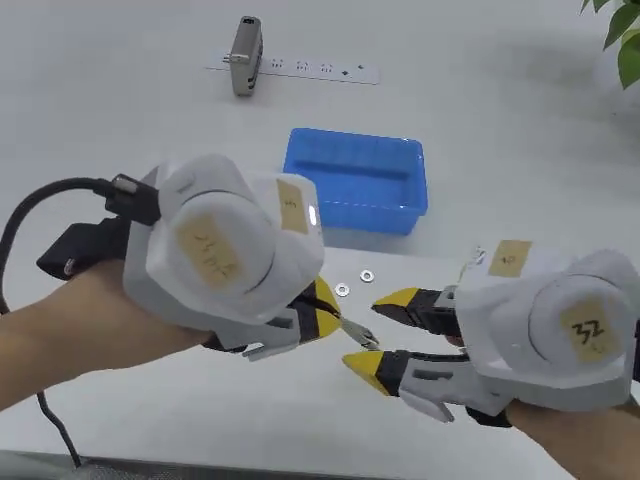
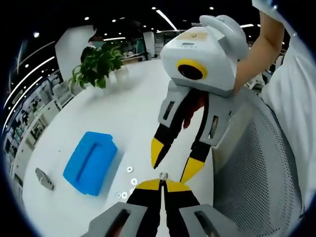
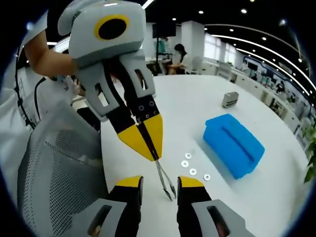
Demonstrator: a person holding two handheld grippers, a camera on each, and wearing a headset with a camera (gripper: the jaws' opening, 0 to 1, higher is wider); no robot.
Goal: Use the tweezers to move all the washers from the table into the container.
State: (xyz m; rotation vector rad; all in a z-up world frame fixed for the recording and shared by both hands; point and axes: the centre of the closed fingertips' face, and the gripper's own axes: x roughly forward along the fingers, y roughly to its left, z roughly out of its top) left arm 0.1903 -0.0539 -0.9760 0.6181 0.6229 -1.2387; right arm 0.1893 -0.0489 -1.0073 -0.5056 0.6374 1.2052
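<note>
L gripper [image 2: 163,185] is clamping the tweezers [image 3: 165,180], tips fwd for picking. R gripper [image 1: 372,330] is hanging open beside them, prob. to steady. 4 washers [image 3: 193,171] are lying on table [image 1: 480,120] near blue container [image 1: 350,212].

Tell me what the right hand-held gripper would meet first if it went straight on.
Probably the tweezers: their tips sit between the right hand-held gripper's open jaws, with the left hand-held gripper clamping them just beyond.
</note>
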